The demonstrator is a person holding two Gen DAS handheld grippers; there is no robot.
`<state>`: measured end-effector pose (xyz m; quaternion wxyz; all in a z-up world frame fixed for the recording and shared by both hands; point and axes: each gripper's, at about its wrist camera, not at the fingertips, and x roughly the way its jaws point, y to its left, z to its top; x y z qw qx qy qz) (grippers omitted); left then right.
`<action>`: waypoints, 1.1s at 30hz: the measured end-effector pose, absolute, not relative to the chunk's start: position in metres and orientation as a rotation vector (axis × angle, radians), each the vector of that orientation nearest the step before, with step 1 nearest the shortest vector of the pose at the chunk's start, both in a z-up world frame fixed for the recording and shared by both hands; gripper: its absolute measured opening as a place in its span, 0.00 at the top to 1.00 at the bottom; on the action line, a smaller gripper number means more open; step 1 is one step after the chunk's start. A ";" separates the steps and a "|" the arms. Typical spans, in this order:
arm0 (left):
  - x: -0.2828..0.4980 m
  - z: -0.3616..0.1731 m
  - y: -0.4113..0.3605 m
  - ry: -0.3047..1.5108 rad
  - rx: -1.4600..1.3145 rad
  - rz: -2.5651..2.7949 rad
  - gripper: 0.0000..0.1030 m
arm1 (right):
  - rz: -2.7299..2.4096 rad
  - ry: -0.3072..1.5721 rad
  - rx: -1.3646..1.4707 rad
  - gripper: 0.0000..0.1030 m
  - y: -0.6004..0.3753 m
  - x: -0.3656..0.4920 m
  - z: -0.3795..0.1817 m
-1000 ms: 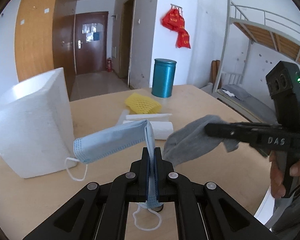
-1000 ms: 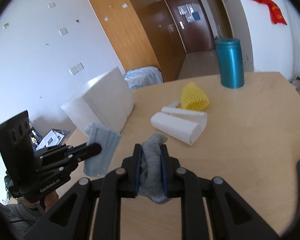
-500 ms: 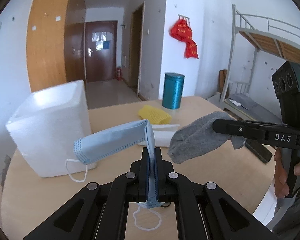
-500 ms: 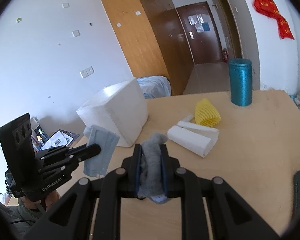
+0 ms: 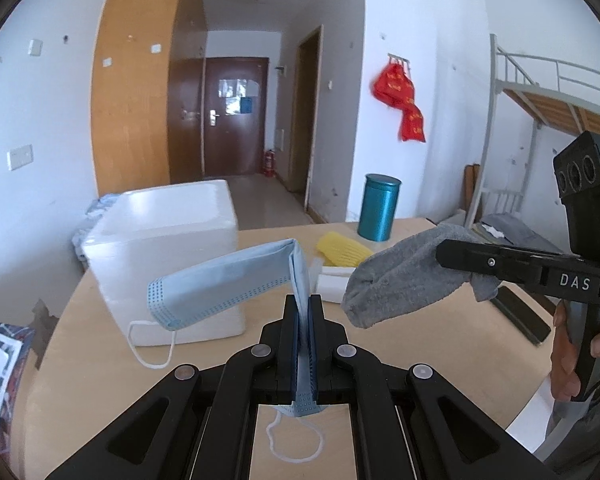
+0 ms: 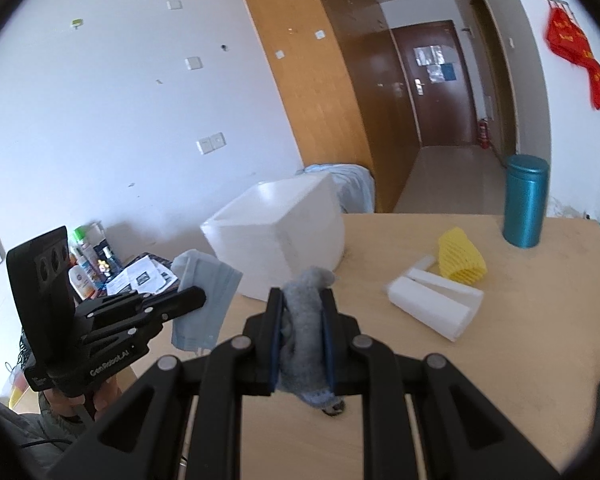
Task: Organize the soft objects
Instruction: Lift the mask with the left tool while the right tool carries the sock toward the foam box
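My left gripper is shut on a light blue face mask that folds over to the left, its white ear loops dangling. The same mask shows in the right wrist view, held by the left gripper at the lower left. My right gripper is shut on a grey sock; in the left wrist view that sock hangs from the right gripper on the right. Both are held above the wooden table, in front of a white foam box.
On the table lie a yellow foam net, white foam pieces and a teal canister. A dark flat object rests near the right edge. Bottles and papers clutter the left beyond the table. A bunk bed stands right.
Both grippers have risen with their loads still held. The foam box and table items now sit lower and smaller in both views, with more wall and doorway visible.
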<state>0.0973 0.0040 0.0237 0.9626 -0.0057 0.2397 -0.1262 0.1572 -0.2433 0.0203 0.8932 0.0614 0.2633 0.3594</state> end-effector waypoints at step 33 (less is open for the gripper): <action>0.138 0.072 0.082 0.402 -0.065 -0.133 0.96 | 0.860 0.409 0.020 0.80 -0.162 0.194 0.076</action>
